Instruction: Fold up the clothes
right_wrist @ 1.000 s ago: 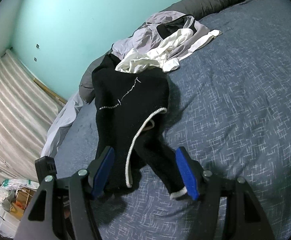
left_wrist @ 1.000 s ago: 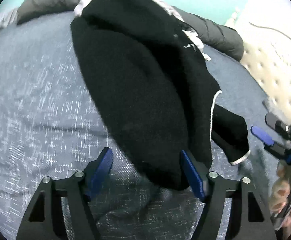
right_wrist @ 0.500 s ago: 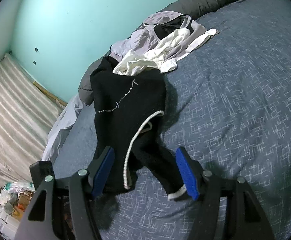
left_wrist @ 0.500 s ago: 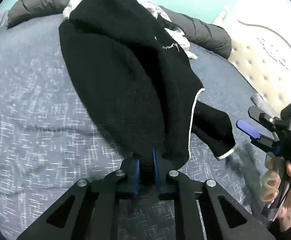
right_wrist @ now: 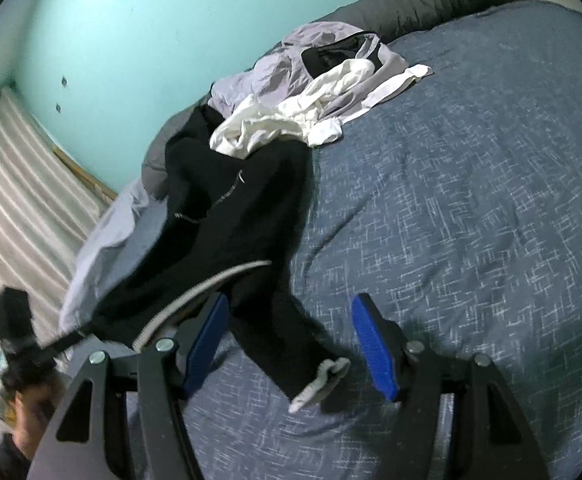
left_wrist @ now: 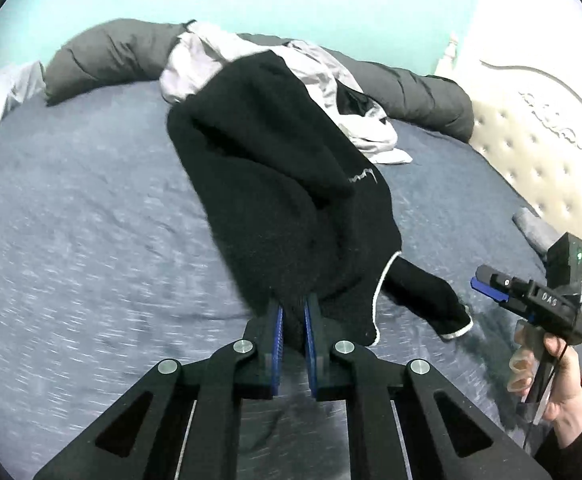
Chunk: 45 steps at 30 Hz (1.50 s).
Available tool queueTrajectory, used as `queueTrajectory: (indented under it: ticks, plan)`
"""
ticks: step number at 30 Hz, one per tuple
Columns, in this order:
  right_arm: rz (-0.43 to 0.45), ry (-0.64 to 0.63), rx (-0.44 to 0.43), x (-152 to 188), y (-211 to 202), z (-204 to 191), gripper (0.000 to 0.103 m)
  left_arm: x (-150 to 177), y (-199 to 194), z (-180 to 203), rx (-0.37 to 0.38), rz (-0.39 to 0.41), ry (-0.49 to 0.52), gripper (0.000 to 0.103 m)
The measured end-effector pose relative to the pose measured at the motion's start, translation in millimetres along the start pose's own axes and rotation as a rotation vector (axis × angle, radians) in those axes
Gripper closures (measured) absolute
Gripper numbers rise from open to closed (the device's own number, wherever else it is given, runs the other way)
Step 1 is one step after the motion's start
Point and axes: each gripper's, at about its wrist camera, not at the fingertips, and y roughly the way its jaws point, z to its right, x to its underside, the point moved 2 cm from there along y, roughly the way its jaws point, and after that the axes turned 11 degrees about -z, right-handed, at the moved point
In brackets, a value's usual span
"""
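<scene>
Between the blue ribbed pads of the left gripper (left_wrist: 293, 322), a fold of the black garment (left_wrist: 283, 200) is clamped; the jaws have just been closing and now stand nearly together on the cloth. The garment is a thick, fuzzy knit, matte black, edged with a thin white piping, with a small line of white lettering on one panel. From the clamped edge it stretches away ahead of the left gripper, lifted off the bed cover (left_wrist: 71, 220), toward a heap of pale clothes (left_wrist: 315, 72) at its far end. One narrow black leg or sleeve with a white cuff (right_wrist: 323, 380) trails to the right of the left gripper and lies flat on the cover.

The right gripper (right_wrist: 291, 348) stands with its jaws well apart, gripping nothing. The white cuff lies between its two blue pads, touching neither as far as can be seen. The piped hem passes just beside its left pad.

The bed cover is a blue-grey woven fabric with a pale cross-hatch fleck. Beyond the heap lies a long, dark grey quilted roll (left_wrist: 111, 52). The heap itself is smooth lilac-grey and crumpled white cloth.
</scene>
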Motion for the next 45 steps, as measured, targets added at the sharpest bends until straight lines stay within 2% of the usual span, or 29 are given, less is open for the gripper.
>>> queueTrajectory:
  ticks: [6, 13, 18, 20, 22, 26, 30, 34, 40, 45]
  plan:
    - [-0.055, -0.089, 0.065, 6.3, 14.2, -17.4, 0.035, 4.7, 2.6, -33.0, -0.025, -0.05, -0.067, 0.093]
    - [-0.086, -0.194, 0.169, 5.6, 23.1, -35.7, 0.035, 14.3, 24.2, -40.9, -0.044, -0.117, -0.095, 0.09]
    - [-0.131, -0.28, 0.204, -7.9, 35.0, -53.0, 0.034, 24.0, 7.9, -35.5, -0.079, -0.095, -0.103, 0.082]
    - [-0.162, -0.331, 0.236, -12.1, 45.7, -60.0, 0.034, 29.9, 0.7, -30.8, -0.081, -0.072, -0.12, 0.062]
    - [-0.2, -0.398, 0.296, -13.4, 59.2, -64.4, 0.034, 34.3, 3.7, -22.5, -0.026, -0.08, -0.126, 0.053]
    - [-0.225, -0.52, 0.433, -12.3, 77.9, -72.7, 0.034, 36.6, 28.3, 4.0, -0.022, -0.118, -0.075, 0.053]
    - [-0.239, -0.548, 0.438, -14.6, 87.7, -76.6, 0.034, 35.5, 52.9, 20.8, -0.027, -0.138, -0.064, 0.053]
    - [-0.245, -0.533, 0.44, -19.9, 97.0, -76.2, 0.034, 37.0, 72.8, 31.0, -0.069, -0.152, -0.033, 0.053]
    - [-0.245, -0.505, 0.46, -29.2, 107.8, -73.4, 0.034, 36.8, 89.3, 26.6, -0.121, -0.157, -0.034, 0.053]
    - [-0.249, -0.501, 0.453, -38.2, 114.9, -69.0, 0.035, 37.4, 94.0, 22.3, -0.123, -0.166, -0.003, 0.053]
